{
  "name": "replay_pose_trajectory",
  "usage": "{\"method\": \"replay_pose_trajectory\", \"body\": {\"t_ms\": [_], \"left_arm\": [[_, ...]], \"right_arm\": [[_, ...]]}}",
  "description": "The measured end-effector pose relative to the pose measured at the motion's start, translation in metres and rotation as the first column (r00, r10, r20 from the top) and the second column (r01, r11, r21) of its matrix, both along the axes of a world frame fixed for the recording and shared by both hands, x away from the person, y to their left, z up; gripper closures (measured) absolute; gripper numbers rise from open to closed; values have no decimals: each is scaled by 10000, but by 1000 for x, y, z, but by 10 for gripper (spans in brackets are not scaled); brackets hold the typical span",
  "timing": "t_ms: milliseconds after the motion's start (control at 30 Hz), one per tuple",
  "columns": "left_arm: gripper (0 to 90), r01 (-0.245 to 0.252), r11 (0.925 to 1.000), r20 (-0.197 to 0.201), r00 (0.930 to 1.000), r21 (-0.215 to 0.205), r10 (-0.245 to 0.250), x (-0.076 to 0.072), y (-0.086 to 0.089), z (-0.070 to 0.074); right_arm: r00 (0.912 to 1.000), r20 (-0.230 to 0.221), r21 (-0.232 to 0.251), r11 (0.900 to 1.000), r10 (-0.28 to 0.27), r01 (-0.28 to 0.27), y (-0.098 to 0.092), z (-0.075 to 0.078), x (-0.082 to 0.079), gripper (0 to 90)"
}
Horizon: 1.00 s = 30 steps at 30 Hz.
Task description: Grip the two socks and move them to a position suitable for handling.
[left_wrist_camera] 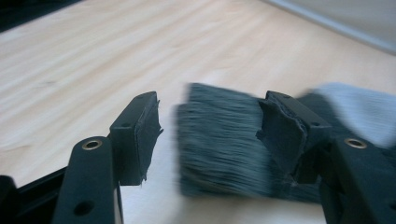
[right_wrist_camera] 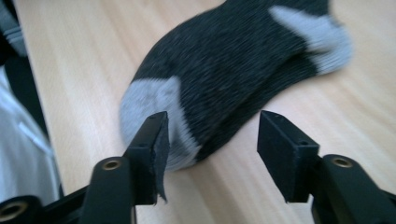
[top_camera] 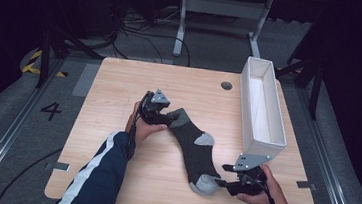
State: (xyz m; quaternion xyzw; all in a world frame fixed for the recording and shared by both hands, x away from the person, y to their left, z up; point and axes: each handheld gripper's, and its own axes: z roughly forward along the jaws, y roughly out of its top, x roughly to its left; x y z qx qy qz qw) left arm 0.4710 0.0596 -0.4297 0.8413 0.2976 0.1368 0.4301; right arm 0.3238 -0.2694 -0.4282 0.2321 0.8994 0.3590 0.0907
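Right tongs (top_camera: pixel 222 182): nearest to me, at the counter's near edge; jaws parted, nothing gripped. In the right gripper view the grey toe sits just ahead of the pads, untouched, so I judge the sock is lying under its own weight.
Sock (top_camera: pixel 192 146): dark with grey toe, heel and cuff; lies flat on the counter (top_camera: pixel 119 91), running on a slant from the toe by my right tongs up to the cuff by my left. Stretched out at full length, probably so it can be folded or picked up from both ends.
Left tongs (top_camera: pixel 163 115): at the cuff end; jaws standing apart, the cuff between them in the left gripper view, a gap showing on one side, no squeeze that I can see.
Box (top_camera: pixel 278 136): long white tray, far right of the counter, well apart from the sock; nothing inside it.
Counter hole (top_camera: pixel 227 85): round cable port near the far edge, beside the box.
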Motion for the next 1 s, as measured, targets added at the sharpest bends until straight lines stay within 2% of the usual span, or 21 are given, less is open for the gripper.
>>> {"method": "replay_pose_trajectory", "body": {"t_ms": [67,100,167,200,233,333,400,467,567,633,667,700,767,833,867,900,933,1000], "left_arm": [[366,746,9965,67,9972,371,-749,-20,-9,3],[366,1218,9910,108,9924,550,-1226,-31,-14,2],[369,1628,9842,-17,9866,703,-1631,-48,-23,-1],[368,1628,9842,-17,9866,703,-1631,-48,-23,-1],[369,1949,9781,-56,9808,735,-1950,-61,-31,-4],[369,2533,9643,-274,9674,767,-2519,-79,-46,-9],[371,2836,9544,-301,9589,936,-2820,-88,-54,-10],[369,3156,9444,-448,9488,921,-3126,-96,-62,-14],[370,3324,9344,-613,9430,1284,-3270,-99,-71,-24],[369,3309,9344,-791,9431,1322,-3228,-97,-72,-31],[367,3255,9376,-894,9445,1222,-3162,-96,-71,-34],[366,3323,9343,-884,9423,1288,-3229,-95,-71,-36],[368,3299,9373,-791,9433,1128,-3225,-95,-70,-38],[371,3385,9304,-704,9408,1404,-3316,-96,-70,-38],[374,3481,9243,-624,9375,1568,-3425,-96,-70,-38],[375,3458,9273,-642,9382,1435,-3400,-96,-69,-39],[375,3544,9234,-755,9349,1474,-3467,-94,-68,-38],[376,3597,9211,-784,9329,1493,-3516,-93,-66,-38]], "right_arm": [[9994,235,281,9993,-244,238,-2,5,2,459],[9980,458,395,9984,-425,407,-3,9,3,476],[9943,872,514,9970,-620,577,0,14,5,544],[9913,1136,493,9969,-665,613,3,16,7,582],[9883,1343,531,9964,-722,656,6,17,9,610],[9835,1584,714,9945,-872,767,14,19,18,697],[9809,1757,642,9952,-837,735,22,17,25,724],[9796,1834,573,9957,-819,726,29,15,31,727],[9790,1849,503,9957,-858,777,40,10,41,728],[9804,1771,428,9958,-868,805,46,5,48,715],[9812,1754,305,9966,-801,759,49,3,50,706],[9812,1746,207,9966,-825,801,52,0,53,700],[9807,1754,46,9962,-869,875,56,-4,58,701],[9801,1786,-309,9951,-867,937,59,-11,63,705],[9820,1677,-457,9944,-865,954,59,-15,66,713],[9834,1593,-552,9938,-868,967,59,-17,67,716],[9836,1591,-792,9920,-848,983,58,-20,69,724],[9856,1477,-938,9908,-828,973,55,-24,70,731]]}}
